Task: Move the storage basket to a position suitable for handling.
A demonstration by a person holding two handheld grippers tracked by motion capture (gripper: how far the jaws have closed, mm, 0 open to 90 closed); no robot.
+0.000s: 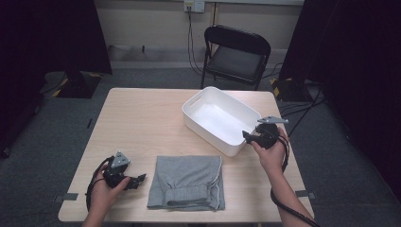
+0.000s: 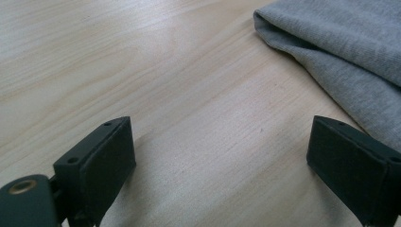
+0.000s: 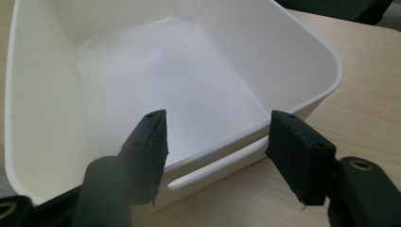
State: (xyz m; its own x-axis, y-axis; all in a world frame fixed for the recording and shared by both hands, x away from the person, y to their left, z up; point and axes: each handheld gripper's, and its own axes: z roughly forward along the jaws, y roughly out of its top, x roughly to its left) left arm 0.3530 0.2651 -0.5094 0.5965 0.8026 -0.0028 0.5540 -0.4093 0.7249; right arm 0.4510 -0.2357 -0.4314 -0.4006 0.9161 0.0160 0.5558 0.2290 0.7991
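A folded grey garment (image 1: 187,182) lies on the wooden table (image 1: 142,123) near its front edge; its folded edge (image 2: 340,42) reaches into the left gripper view at upper right. My left gripper (image 1: 139,179) rests low over the table just left of the garment, jaws wide open (image 2: 220,156) over bare wood. A white plastic bin (image 1: 208,132) sits empty at the back right. My right gripper (image 1: 247,136) is at the bin's near right end. Its jaws (image 3: 215,146) straddle the wall (image 3: 47,94) above the handle slot, one inside and one outside, open with gaps to the wall.
A black folding chair (image 1: 236,52) stands beyond the far edge of the table. Cables run along the floor at the right (image 1: 302,111). Dark curtains flank the scene on both sides.
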